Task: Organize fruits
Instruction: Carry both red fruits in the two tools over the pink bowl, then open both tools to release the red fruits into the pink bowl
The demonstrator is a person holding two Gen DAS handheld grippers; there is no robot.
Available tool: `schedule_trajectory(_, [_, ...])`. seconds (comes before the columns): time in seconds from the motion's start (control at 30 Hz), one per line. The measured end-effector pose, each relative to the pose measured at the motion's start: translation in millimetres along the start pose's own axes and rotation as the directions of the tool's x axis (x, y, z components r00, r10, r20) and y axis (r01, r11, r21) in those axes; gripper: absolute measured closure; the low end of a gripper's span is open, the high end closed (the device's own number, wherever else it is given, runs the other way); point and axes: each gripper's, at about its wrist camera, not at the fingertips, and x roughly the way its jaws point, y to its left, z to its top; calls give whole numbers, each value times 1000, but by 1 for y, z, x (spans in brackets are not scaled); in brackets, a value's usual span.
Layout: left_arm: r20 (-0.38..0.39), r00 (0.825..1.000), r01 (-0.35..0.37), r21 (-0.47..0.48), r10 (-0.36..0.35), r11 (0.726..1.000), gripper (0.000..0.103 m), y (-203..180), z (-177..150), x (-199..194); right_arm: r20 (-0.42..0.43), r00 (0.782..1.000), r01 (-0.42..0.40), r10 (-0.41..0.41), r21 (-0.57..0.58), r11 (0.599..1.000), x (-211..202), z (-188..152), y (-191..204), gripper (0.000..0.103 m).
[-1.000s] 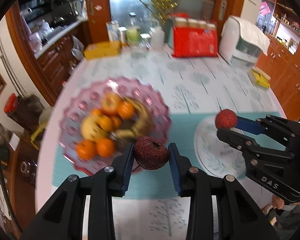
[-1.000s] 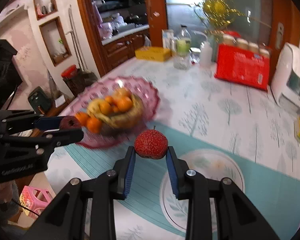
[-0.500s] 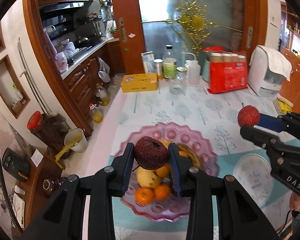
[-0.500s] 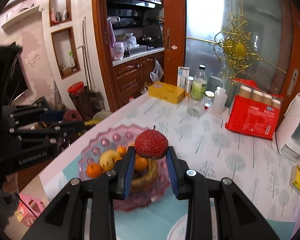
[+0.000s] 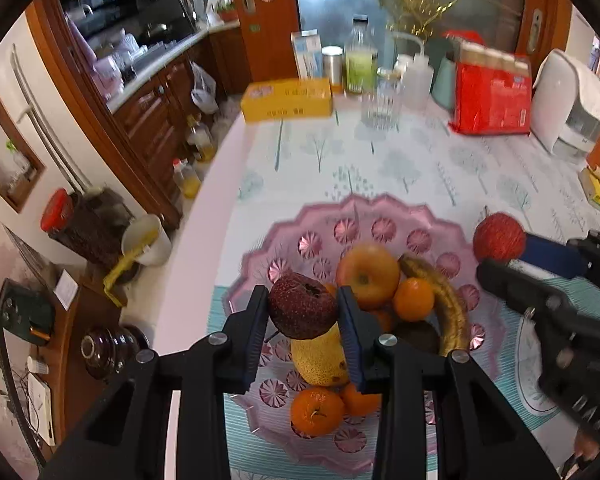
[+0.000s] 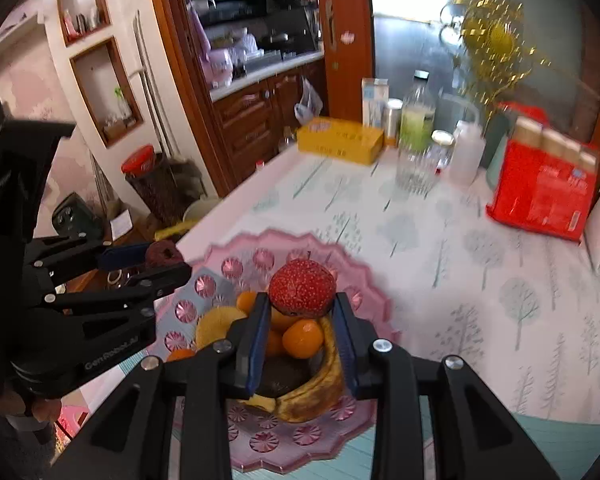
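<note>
Both tongs, left [image 5: 303,312] clamping dark fruit [image 5: 302,312], right [image 6: 302,310] clamping red fruit [image 6: 302,288], have lowered over the bowl [image 5: 380,216].

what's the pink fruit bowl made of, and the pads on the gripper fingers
The pink fruit bowl looks like translucent moulded plastic or pressed glass: a scalloped rim, embossed pinwheel rounds and the tablecloth showing faintly through. Which of the two, the look leaves open. The blue pads on the left gripper look like matte ribbed rubber, with no glare, against the black hard-plastic fingers.
</note>
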Motion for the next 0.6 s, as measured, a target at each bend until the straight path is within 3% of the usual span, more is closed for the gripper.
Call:
schedule_trajectory(0.2, [-55, 998, 18, 2, -18, 1000, 70, 1, -6, 30, -71, 997, 2, -3, -13, 1000, 31, -13, 12, 71])
schedule_trajectory(0.6, [-94, 995, 26, 16, -24, 1000, 70, 2, -11, 54, -131, 991, 34, -34, -7, 999, 55, -22, 12, 71])
